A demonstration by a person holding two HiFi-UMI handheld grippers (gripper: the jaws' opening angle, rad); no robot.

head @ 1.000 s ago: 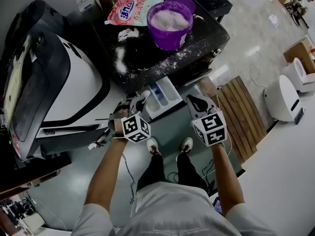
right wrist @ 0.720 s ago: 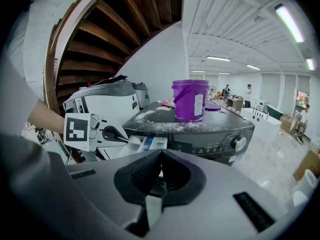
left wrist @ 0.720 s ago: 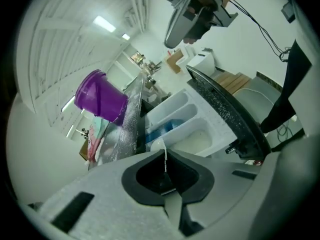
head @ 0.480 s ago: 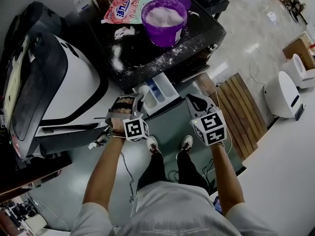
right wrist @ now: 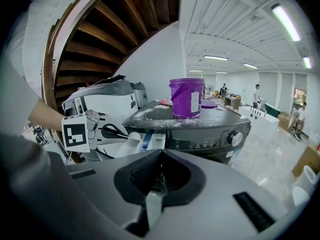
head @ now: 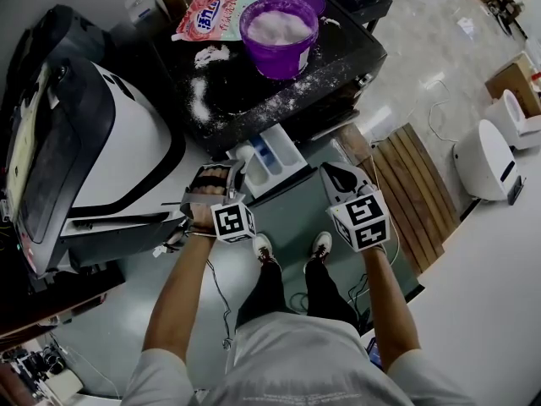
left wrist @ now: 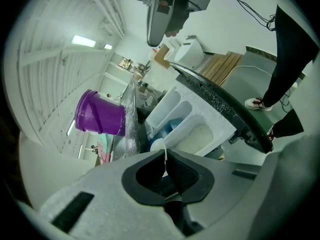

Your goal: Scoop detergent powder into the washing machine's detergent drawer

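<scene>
Detergent drawer (head: 272, 157): pulled out of the washing machine (head: 338, 66), at 12 o'clock from the person.
Left hand-held gripper (head: 228, 176): clamped on a thin white scoop (left wrist: 158, 145), whose bowl is just beside the drawer's 9 o'clock side.
Right hand-held gripper (head: 334, 176): jaws together, nothing between them.
Risk: held by its thin edge, the scoop may twist and add to the spilled powder (head: 200, 100).
Views: only the left gripper view shows the scoop handle. Only the head view shows powder filling the purple bucket (head: 279, 34).
</scene>
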